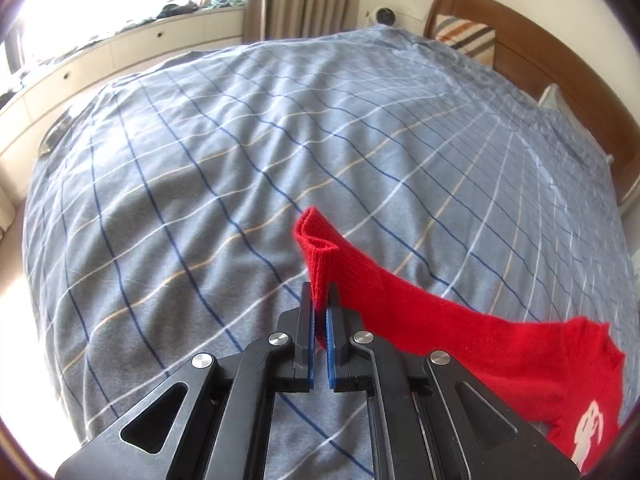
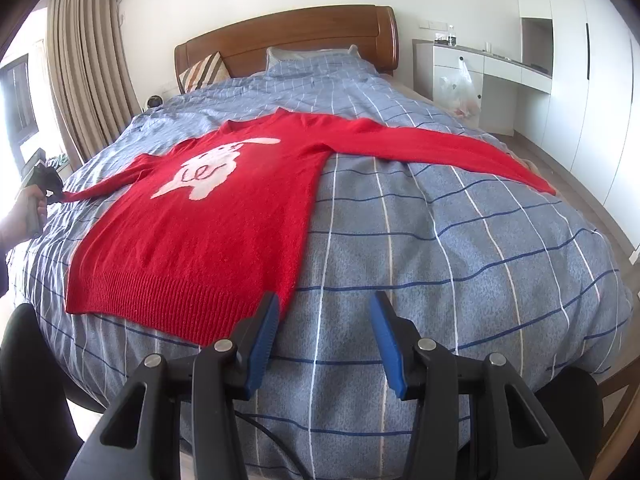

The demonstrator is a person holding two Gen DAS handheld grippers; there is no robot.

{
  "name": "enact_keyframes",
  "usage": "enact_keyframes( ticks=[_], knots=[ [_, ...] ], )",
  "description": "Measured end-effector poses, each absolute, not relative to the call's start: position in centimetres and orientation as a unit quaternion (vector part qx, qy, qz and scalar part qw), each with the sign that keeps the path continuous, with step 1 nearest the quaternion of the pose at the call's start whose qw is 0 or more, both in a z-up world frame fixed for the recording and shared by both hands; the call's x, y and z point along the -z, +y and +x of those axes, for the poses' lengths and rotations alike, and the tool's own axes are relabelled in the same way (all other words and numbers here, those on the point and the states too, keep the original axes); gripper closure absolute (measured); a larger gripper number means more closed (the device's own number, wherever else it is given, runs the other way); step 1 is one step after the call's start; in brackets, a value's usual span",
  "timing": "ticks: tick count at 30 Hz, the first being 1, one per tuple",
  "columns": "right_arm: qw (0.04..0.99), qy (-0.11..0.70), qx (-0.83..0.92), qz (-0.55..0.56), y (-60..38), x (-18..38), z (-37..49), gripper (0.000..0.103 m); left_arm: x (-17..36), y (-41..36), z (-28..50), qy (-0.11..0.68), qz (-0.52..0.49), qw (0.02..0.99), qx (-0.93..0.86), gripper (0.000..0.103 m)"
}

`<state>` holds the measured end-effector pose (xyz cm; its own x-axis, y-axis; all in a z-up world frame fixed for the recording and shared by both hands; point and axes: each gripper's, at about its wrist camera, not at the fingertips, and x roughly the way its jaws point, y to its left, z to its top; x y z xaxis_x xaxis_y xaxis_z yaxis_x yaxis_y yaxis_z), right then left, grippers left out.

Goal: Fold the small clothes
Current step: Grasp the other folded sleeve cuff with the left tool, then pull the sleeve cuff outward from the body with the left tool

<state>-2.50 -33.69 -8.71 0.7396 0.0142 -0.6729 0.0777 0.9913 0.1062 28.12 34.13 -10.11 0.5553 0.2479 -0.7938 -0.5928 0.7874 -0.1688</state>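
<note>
Broadly, bed: a blue checked duvet [image 2: 440,240] is spread under everything.
Sweater: the red sweater [image 2: 200,220] is laid flat, front up, both sleeves stretched outward.
Left gripper [image 1: 320,300]: its jaws are clamped on the left sleeve cuff [image 1: 318,248].
Right gripper [image 2: 324,320]: its jaws are held apart, empty, beside the hem.
Progress: no fold is made yet; sleeves and body are judged left.

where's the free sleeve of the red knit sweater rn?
Right wrist view: the free sleeve lies stretched flat across the blue checked bedspread, toward the white wardrobe side.
</note>
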Motion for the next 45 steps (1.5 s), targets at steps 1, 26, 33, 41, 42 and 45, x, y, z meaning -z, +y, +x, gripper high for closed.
enact_keyframes(
  ticks=[1, 26, 33, 41, 42, 45],
  knots=[
    [0.930, 0.361, 0.017, 0.063, -33.6, 8.8, -2.4, 0.056, 10.0, 34.7, 28.0, 0.399, -0.222, 0.854, -0.251, 0.100],
    [0.927, 0.373, 0.013, 0.047, -33.0, 9.8, -1.8, 0.056, 15.6, 37.8, 27.3, 0.444, -0.259, 0.818, -0.259, 0.101],
    [0.925, 0.378, 0.013, 0.047, -32.9, 10.0, -1.6, 0.056, 16.0, 38.2, 27.0, 0.440, -0.271, 0.820, -0.248, 0.100],
    [0.925, 0.378, 0.010, 0.041, -32.7, 10.1, -1.6, 0.056, 16.2, 38.2, 26.4, 0.436, -0.275, 0.822, -0.243, 0.099],
    [0.925, 0.378, 0.011, 0.042, -32.7, 10.1, -1.6, 0.056, 16.2, 38.3, 26.5, 0.435, -0.276, 0.822, -0.241, 0.099],
    [0.925, 0.378, 0.010, 0.041, -32.6, 10.1, -1.6, 0.056, 16.2, 38.3, 26.4, 0.435, -0.278, 0.823, -0.238, 0.099]
  ],
)
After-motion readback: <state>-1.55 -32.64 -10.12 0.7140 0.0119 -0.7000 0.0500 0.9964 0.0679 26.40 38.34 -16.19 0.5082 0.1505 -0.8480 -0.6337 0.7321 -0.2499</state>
